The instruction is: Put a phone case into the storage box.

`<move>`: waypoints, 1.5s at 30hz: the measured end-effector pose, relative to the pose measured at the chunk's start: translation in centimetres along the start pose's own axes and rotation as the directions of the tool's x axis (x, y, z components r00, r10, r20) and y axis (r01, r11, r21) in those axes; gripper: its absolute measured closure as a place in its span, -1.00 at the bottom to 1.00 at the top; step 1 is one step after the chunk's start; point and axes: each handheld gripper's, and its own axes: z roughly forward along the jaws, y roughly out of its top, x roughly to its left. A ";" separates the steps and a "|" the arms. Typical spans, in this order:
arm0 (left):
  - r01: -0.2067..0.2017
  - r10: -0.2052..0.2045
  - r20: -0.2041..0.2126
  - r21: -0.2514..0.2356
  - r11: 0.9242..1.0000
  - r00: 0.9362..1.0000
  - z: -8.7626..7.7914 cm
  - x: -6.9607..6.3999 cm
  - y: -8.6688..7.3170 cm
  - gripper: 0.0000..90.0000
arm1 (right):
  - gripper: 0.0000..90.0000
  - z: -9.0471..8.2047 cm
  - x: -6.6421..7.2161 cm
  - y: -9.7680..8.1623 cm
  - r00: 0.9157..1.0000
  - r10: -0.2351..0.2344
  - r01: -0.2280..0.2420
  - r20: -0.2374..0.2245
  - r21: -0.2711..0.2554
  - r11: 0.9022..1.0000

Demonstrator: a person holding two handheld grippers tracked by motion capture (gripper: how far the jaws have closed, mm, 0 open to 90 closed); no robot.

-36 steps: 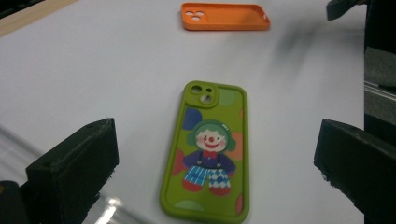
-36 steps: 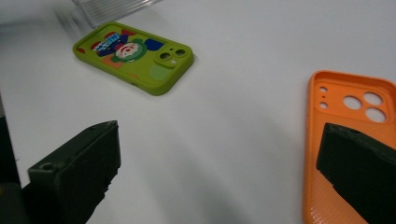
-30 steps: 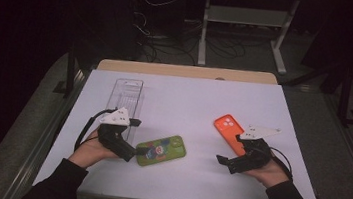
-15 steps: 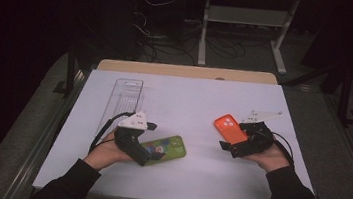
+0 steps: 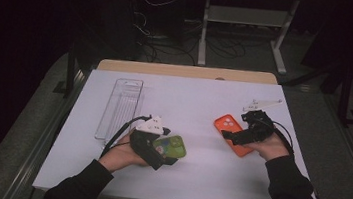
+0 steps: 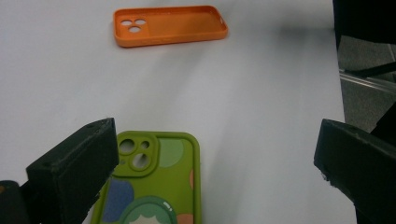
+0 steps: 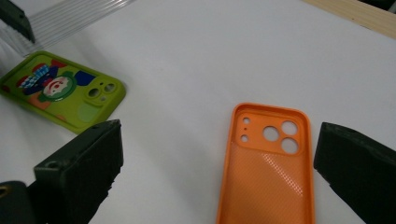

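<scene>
Claws wide apart, I have brought my left claw (image 6: 210, 154) down over the green phone case (image 6: 149, 182) and my right claw (image 7: 215, 158) over the orange phone case (image 7: 268, 163) lying on the counter (image 5: 199, 107), ready to grip both.

Two hand-held claws working over phone cases on a white worktop (image 5: 203, 107).

The left claw (image 5: 166, 151) is sitting over the near end of the green cartoon-printed phone case (image 5: 171, 146), which is lying flat near the middle of the worktop. The right claw (image 5: 231, 134) is resting at the orange soft phone case (image 5: 229, 128), lying hollow side up well apart to the right. A clear ribbed plastic tray (image 5: 121, 106) is lying lengthwise just beyond the left hand (image 5: 120, 156).
</scene>
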 end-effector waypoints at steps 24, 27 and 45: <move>-0.021 0.021 -0.005 0.016 1.000 1.000 0.5 -0.1 -1.1 -1.00 | -1.00 2.6 -2.7 0.9 0.984 0.043 -0.070 0.171 0.159 0.985; -0.022 0.022 -0.006 0.019 1.000 1.000 0.5 -0.1 -1.1 -1.00 | -1.00 2.8 -2.9 0.8 0.983 0.052 -0.084 0.177 0.180 0.980; -0.016 0.016 -0.001 0.029 0.999 1.000 0.3 -0.1 -1.2 -1.00 | -1.00 3.0 -3.1 -0.5 0.982 0.081 -0.121 0.173 0.236 0.964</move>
